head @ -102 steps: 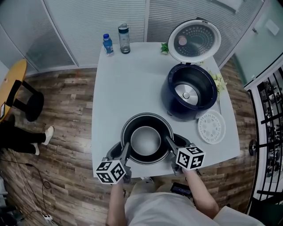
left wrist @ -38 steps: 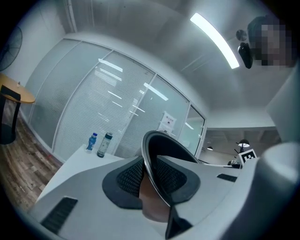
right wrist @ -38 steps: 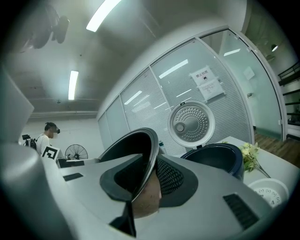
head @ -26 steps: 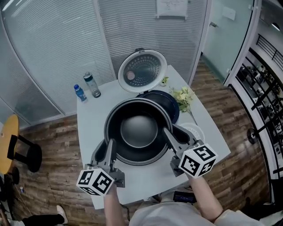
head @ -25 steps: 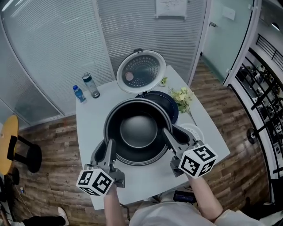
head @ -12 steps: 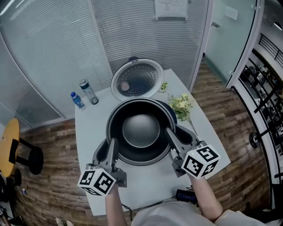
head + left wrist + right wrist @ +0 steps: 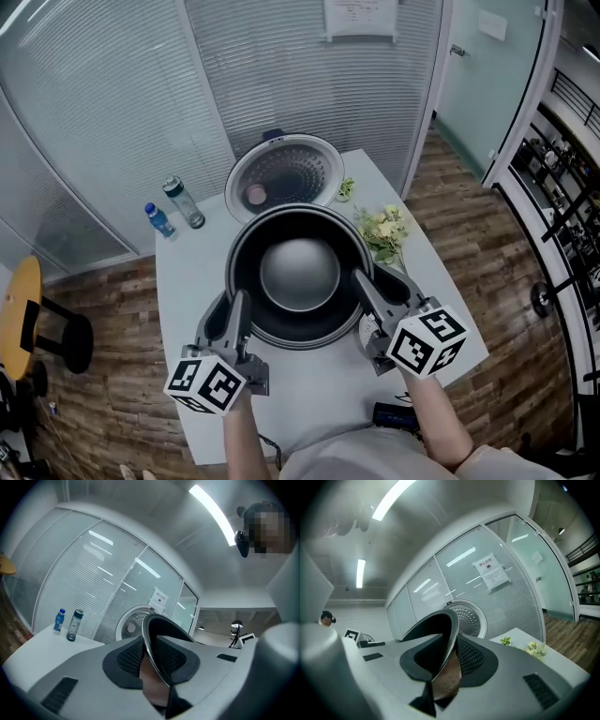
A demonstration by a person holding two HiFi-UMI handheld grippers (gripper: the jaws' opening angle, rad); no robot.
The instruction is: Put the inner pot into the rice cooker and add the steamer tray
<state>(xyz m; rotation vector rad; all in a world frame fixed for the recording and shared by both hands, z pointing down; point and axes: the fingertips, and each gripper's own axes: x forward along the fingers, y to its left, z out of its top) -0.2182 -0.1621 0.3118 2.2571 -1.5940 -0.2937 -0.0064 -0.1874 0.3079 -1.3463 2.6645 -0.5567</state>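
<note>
Dark metal pot (image 7: 300, 277): rigid, slick, probably weighty. I hold it above the desk (image 7: 183, 281), just near of the open lid (image 7: 286, 173). Left gripper (image 7: 232, 323) and right gripper (image 7: 373, 295) each pinch its rim on opposite sides, the best purchase available.

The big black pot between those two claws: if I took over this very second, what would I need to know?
Left claw: shut on the left side of the round black metal inner pot's rim.
Right claw: shut on the right side of the rim.
Where things are: the pot hangs level above the white table, just in front of the rice cooker's open round lid. The cooker's body is hidden beneath the pot.
Done: pot gripped and off the table.
Left: lower it into the cooker, let go, then add the steamer tray, which I cannot make out here.
</note>
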